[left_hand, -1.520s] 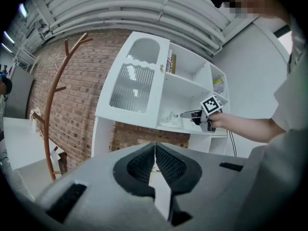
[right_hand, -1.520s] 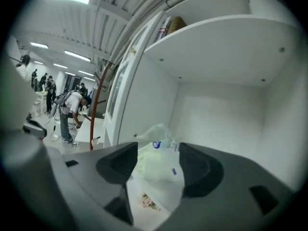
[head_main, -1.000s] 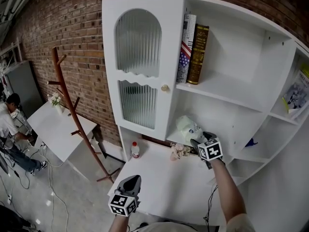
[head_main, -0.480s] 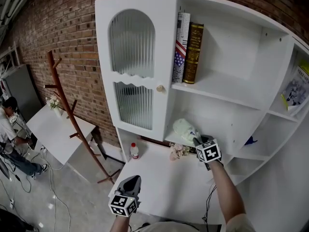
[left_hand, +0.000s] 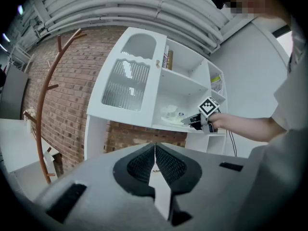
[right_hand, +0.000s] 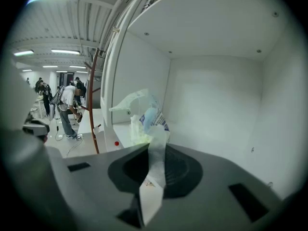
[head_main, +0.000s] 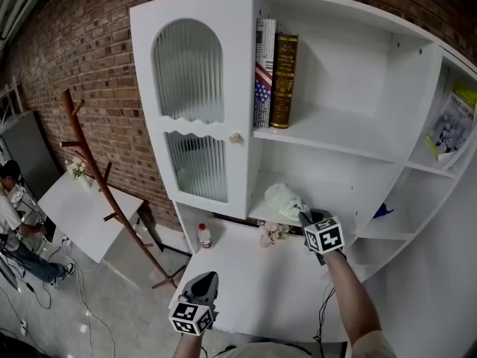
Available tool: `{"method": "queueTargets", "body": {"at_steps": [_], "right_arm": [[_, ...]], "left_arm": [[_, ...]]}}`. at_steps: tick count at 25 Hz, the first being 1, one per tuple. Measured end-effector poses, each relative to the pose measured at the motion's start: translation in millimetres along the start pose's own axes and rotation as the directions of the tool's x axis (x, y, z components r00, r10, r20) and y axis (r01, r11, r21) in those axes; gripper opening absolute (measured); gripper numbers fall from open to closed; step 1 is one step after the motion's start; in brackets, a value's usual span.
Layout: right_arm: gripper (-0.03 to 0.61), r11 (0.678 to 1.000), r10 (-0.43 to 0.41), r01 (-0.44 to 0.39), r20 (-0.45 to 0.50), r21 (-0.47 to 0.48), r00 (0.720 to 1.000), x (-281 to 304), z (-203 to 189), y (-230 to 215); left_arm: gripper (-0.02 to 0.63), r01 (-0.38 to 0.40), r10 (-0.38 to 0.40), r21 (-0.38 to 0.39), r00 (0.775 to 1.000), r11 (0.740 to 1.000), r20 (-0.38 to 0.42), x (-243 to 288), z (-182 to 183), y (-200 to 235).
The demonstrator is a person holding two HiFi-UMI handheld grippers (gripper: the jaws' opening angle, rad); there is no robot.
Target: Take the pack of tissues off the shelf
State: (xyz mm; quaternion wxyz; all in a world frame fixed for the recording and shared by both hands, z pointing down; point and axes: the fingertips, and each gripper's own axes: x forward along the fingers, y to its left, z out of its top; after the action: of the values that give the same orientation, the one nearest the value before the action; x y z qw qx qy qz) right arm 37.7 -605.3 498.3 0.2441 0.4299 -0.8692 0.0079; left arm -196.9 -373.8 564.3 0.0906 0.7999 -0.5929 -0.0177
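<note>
"Head view first: where is the pack of tissues [head_main: 282, 198]?"

"On the lower shelf [head_main: 258, 214] at centre frame, above the worktop [head_main: 246, 274]. The right gripper [head_main: 304, 215] is at its right end. The left gripper [head_main: 207, 277] hangs at the bottom of the frame, well apart from it."

"Left gripper view?"

"The left gripper [left_hand: 155, 146] has its jaws together with nothing between them. The pack of tissues [left_hand: 171, 114] and the right gripper [left_hand: 191, 122] show small, right of centre. From there the left gripper probably could not steady the pack if it slipped."

"And the right gripper view?"

"The right gripper [right_hand: 156, 141] has just been closing and now pinches only a thin flap of wrapper. The bulk of the pack of tissues [right_hand: 144, 114] lies beyond the jaws, on the shelf."

"So what could go wrong?"

"The film may stretch, tear or slide out once the pack's weight hangs from it, and the pack would drop onto the worktop or the floor. A quick pull could also catch it on the shelf's front edge and jerk the flap free."
</note>
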Motion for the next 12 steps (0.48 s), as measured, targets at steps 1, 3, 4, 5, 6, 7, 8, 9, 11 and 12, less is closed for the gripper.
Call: {"method": "queueTargets", "body": {"at_steps": [1, 3, 4, 5, 6, 7, 8, 9, 11, 12], "right_arm": [[0.058, 1.000, -0.002, 0.002, 0.003, 0.000, 1.000, -2.5, -0.1, 0.2], [0.058, 1.000, -0.011, 0.011, 0.008, 0.005, 1.000, -7.5, -1.3, -1.7], [0.058, 1.000, -0.015, 0.015, 0.008, 0.010, 1.000, -9.9, -2.8, -3.0], [0.058, 1.000, -0.018, 0.018, 0.009, 0.016, 1.000, -11.8, -4.5, -3.9], [0.058, 1.000, -0.020, 0.019, 0.010, 0.021, 1.000, -13.5, -6.3, -4.2], [0.058, 0.999, -0.021, 0.021, 0.012, 0.027, 1.000, -15.3, -7.8, -4.3], [0.058, 0.999, -0.022, 0.022, 0.015, 0.032, 1.000, -17.4, -8.9, -4.3], [0.058, 0.999, -0.024, 0.023, 0.019, 0.039, 1.000, -20.0, -9.8, -4.3], [0.058, 0.998, -0.028, 0.027, 0.025, 0.051, 0.999, -26.0, -11.7, -4.0], [0.058, 0.998, -0.032, 0.030, 0.027, 0.055, 0.999, -29.1, -13.0, -4.0]], "left_arm": [[0.028, 0.004, -0.004, 0.001, 1.000, 1.000, -0.001, 1.1, 0.3, -0.6], [0.027, 0.013, -0.013, 0.003, 1.000, 1.000, -0.002, 4.1, 1.5, -3.1], [0.028, 0.017, -0.017, 0.003, 1.000, 1.000, -0.002, 5.4, 2.3, -4.7], [0.027, 0.021, -0.021, 0.003, 1.000, 1.000, -0.003, 6.1, 2.8, -6.0], [0.026, 0.024, -0.024, 0.004, 1.000, 1.000, -0.004, 6.4, 2.7, -6.9], [0.027, 0.028, -0.028, 0.005, 1.000, 1.000, -0.007, 6.5, 1.7, -7.3], [0.026, 0.034, -0.034, 0.006, 0.999, 0.999, -0.009, 6.8, 0.0, -7.7], [0.028, 0.040, -0.040, 0.008, 0.999, 0.999, -0.011, 7.2, -1.4, -8.1], [0.026, 0.052, -0.052, 0.013, 0.999, 0.999, -0.012, 8.3, -1.8, -9.4], [0.028, 0.058, -0.058, 0.015, 0.998, 0.998, -0.013, 8.8, -1.6, -10.4]]}}
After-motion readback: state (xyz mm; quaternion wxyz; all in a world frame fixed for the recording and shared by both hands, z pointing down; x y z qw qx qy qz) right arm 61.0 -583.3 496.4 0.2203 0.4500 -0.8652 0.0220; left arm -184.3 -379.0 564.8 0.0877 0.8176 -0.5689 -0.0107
